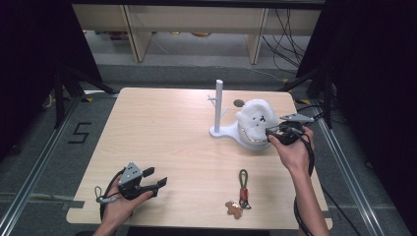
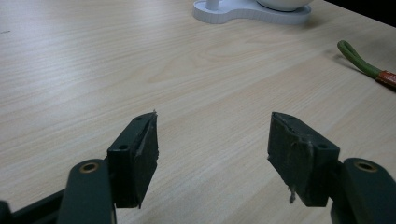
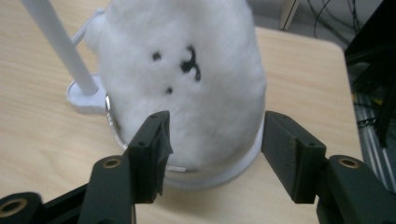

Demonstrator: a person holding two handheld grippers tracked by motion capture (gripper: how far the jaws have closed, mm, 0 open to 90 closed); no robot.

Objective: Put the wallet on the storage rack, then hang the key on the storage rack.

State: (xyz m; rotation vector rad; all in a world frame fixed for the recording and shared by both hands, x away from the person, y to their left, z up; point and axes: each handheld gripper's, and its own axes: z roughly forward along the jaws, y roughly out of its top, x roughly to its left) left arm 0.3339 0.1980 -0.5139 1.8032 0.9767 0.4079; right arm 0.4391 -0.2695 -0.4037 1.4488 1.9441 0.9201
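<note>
A white fluffy plush toy [image 1: 255,118] with a small black face sits in the dish of a white stand [image 1: 223,131] that has an upright pole [image 1: 219,103] with pegs. My right gripper [image 1: 273,131] is open just beside the plush, its jaws on either side of the toy's lower front [image 3: 187,93] without pressing it. A keychain with a green loop [image 1: 243,178], a red tag and a brown charm [image 1: 234,209] lies near the front edge. My left gripper [image 1: 158,186] rests open at the front left, over bare table [image 2: 210,140].
The wooden table [image 1: 162,128] has open room across its left and middle. A small dark round spot [image 1: 239,103] lies behind the stand. Beyond the table's far edge are shelf legs and cables on the floor [image 1: 290,44]. The green loop [image 2: 357,58] lies to the left gripper's far right.
</note>
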